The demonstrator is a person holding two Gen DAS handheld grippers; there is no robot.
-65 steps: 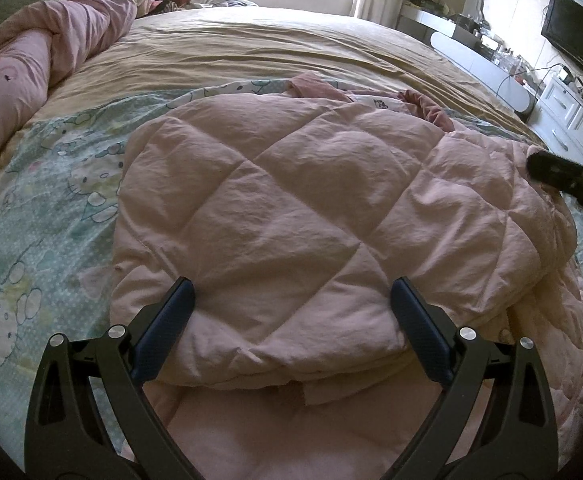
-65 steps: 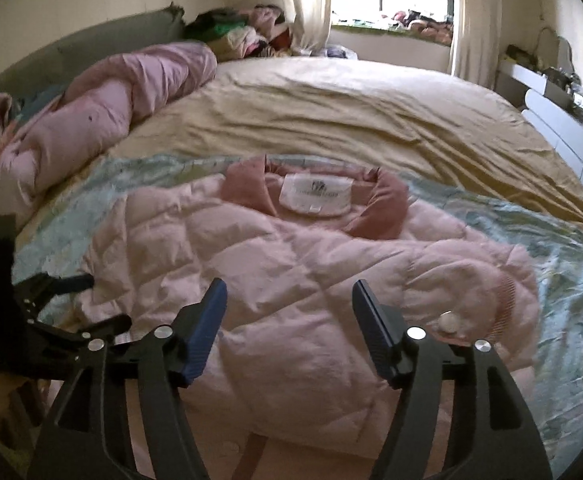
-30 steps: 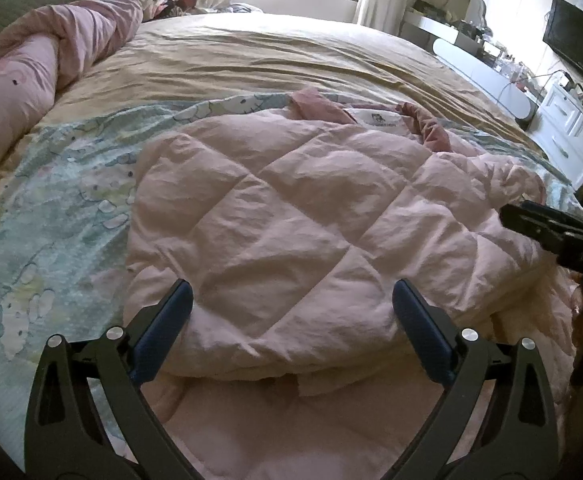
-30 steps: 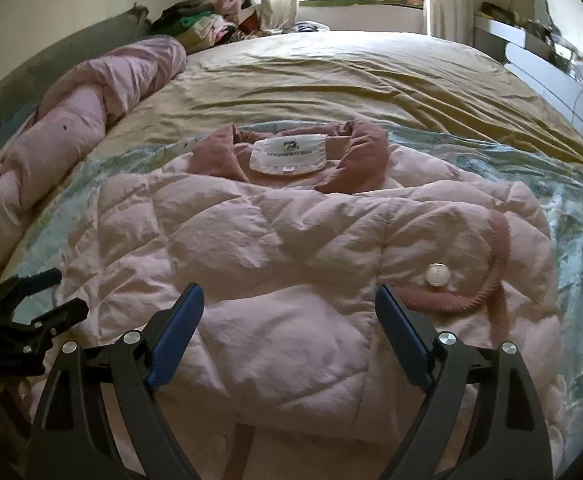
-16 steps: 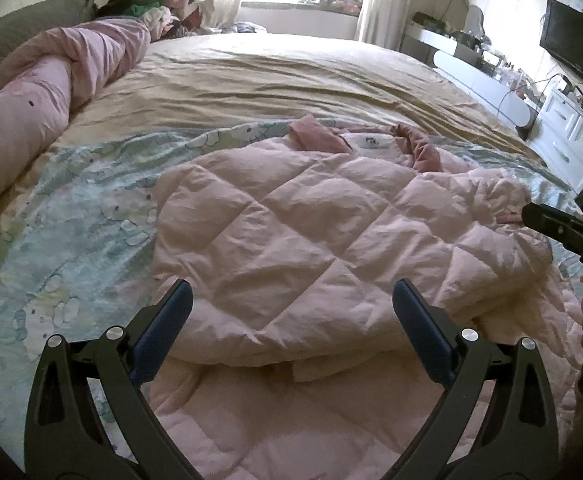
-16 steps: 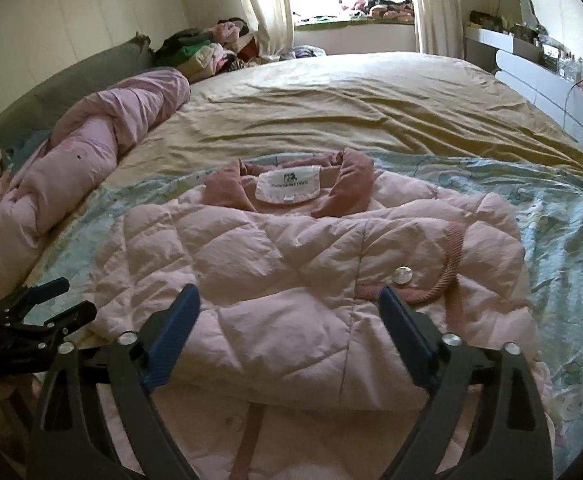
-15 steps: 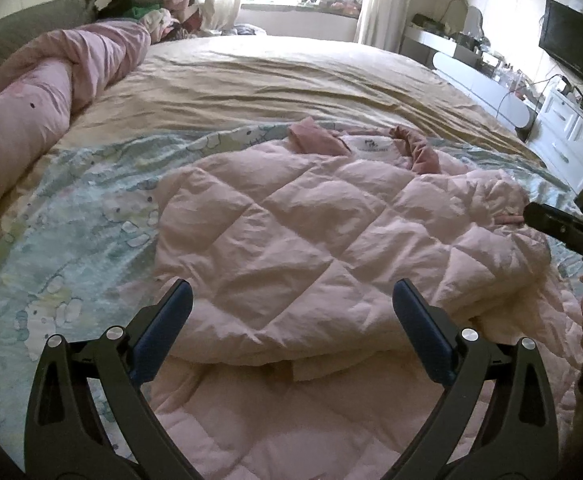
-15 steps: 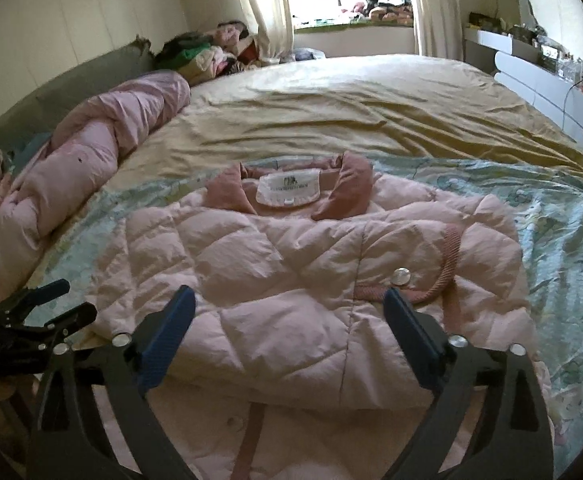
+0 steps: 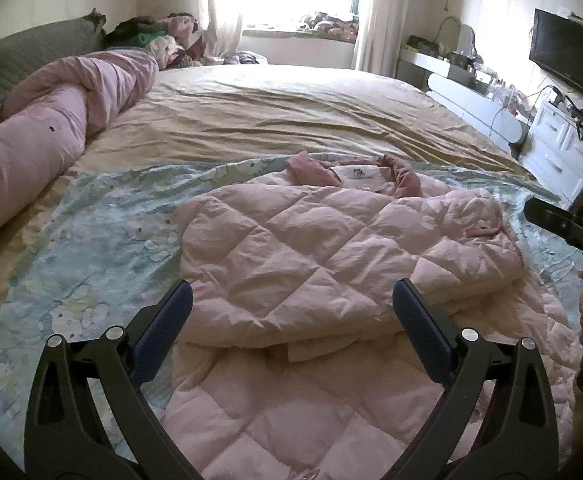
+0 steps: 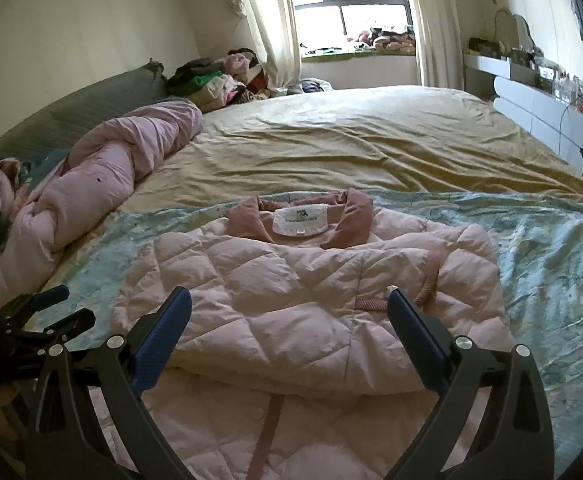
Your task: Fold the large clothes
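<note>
Moved: both our grippers have backed up and away from the quilted pale-pink padded jacket (image 10: 311,304); the right gripper (image 10: 289,322) jaws have just been opening, nothing between them.
Fingers: left gripper (image 9: 291,312) also wide, empty.
Jacket: folded, on the mint patterned sheet (image 9: 103,240).
Risk: puffy filling may spring our fold open.

Pale pink diamond-quilted jacket (image 10: 303,300) with darker rose collar (image 10: 355,216) lies on a light blue cartoon-print sheet (image 9: 103,240); beyond the jacket, mustard-tan bedspread (image 10: 371,148).
</note>
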